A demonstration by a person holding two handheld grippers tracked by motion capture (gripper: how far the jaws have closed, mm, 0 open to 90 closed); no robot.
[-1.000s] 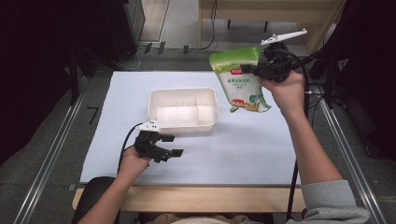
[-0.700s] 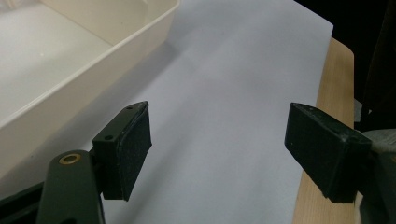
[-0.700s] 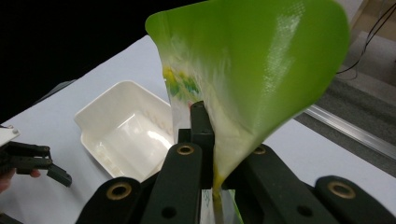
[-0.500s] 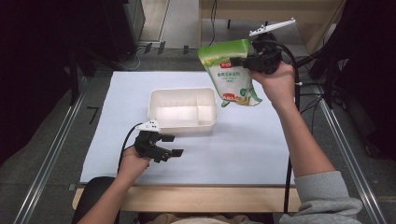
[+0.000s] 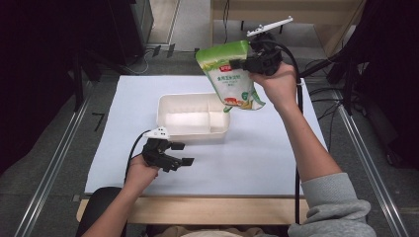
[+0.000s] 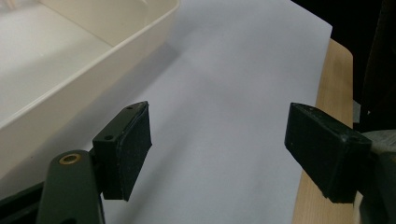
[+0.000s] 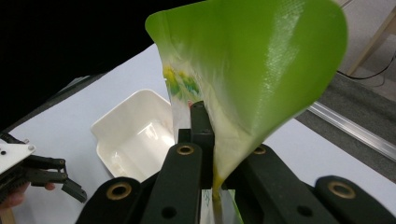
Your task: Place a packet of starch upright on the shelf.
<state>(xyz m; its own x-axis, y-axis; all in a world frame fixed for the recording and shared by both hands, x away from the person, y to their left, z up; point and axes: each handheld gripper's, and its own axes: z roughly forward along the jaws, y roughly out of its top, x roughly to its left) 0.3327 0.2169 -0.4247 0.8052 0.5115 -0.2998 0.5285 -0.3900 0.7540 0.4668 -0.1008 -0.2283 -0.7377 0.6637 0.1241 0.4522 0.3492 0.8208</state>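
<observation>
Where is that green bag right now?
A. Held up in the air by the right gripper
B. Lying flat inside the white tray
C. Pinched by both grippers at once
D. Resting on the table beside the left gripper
A: the right gripper is shut on the green bag, which hangs in the air above the white tray.

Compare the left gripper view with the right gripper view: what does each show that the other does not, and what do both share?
Left gripper view alone: the left gripper from behind its own open jaws, with nothing between them, and the wooden table edge.

Right gripper view alone: the right gripper shut on a green food pouch, held up in the air, plus the left gripper seen from afar, resting on the sheet.

Shared: the cream plastic container and the white sheet that covers the table.
</observation>
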